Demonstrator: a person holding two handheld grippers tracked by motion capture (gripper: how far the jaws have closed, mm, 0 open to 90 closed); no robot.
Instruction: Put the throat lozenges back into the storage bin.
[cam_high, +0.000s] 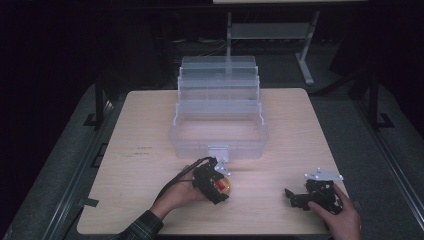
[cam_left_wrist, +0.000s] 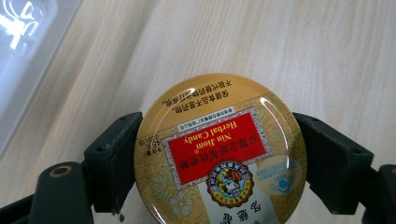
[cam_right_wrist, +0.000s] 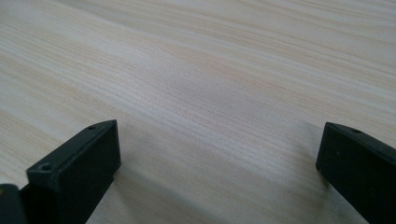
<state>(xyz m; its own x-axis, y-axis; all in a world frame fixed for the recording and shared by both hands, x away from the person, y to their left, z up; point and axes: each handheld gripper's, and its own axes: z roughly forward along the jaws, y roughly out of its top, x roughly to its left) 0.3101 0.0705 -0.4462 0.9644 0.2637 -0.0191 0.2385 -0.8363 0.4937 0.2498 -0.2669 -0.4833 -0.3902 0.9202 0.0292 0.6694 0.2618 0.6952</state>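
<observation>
Left gripper (cam_left_wrist: 219, 158) clamps the candy tin (cam_left_wrist: 219, 154); right gripper (cam_right_wrist: 219, 154) rests on the table (cam_right_wrist: 210, 70) — jaws apart.

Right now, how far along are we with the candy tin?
Done: the left gripper is shut on the round gold candy tin, which looks to be at the wooden table. Left: probably placing it in the open clear plastic box. The right gripper rests open.

High view looks forward and down over the whole pale wooden table (cam_high: 140, 130). Left gripper view sits tight above the round gold candy tin (cam_left_wrist: 219, 154), also seen from above (cam_high: 223, 185). Right gripper view skims low across bare tabletop.
</observation>
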